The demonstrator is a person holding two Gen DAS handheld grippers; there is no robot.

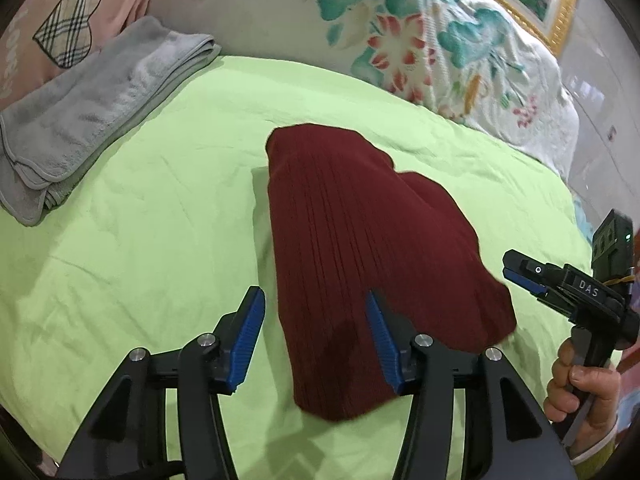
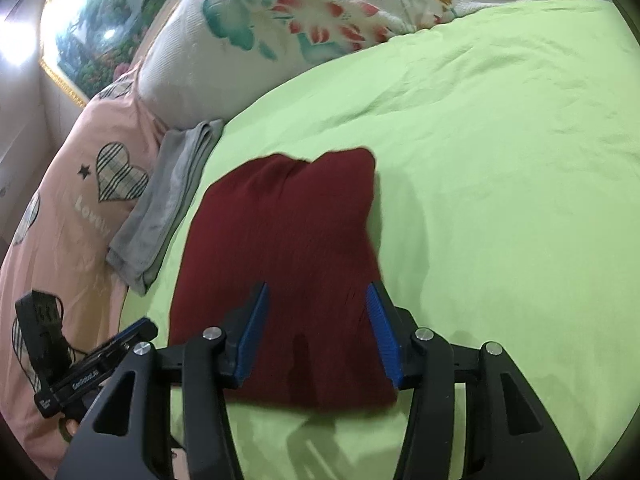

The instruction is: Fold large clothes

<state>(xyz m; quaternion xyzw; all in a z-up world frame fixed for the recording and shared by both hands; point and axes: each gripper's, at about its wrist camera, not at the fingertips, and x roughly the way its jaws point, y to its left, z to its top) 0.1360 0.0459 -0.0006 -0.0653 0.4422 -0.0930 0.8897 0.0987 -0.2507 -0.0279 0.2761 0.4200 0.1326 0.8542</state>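
Both wrist views look forward and down, close over the green sheet [image 1: 140, 220]. Both share the red garment [image 1: 360, 260] at frame centre and pillows along the top.

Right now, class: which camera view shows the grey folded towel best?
The left wrist view: the grey towel lies large, its stacked layers plain. The right wrist view shows the same towel smaller and foreshortened, beside the dark red garment.

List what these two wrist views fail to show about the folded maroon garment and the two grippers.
- Maroon garment: its type and layers underneath are hidden by its own folds; far edge blurred in the right wrist view.
- Right gripper: seen side-on in the left wrist view; open in its own view.
- Left gripper: small at the right wrist view's edge.
- Grey towel: cut off at left.
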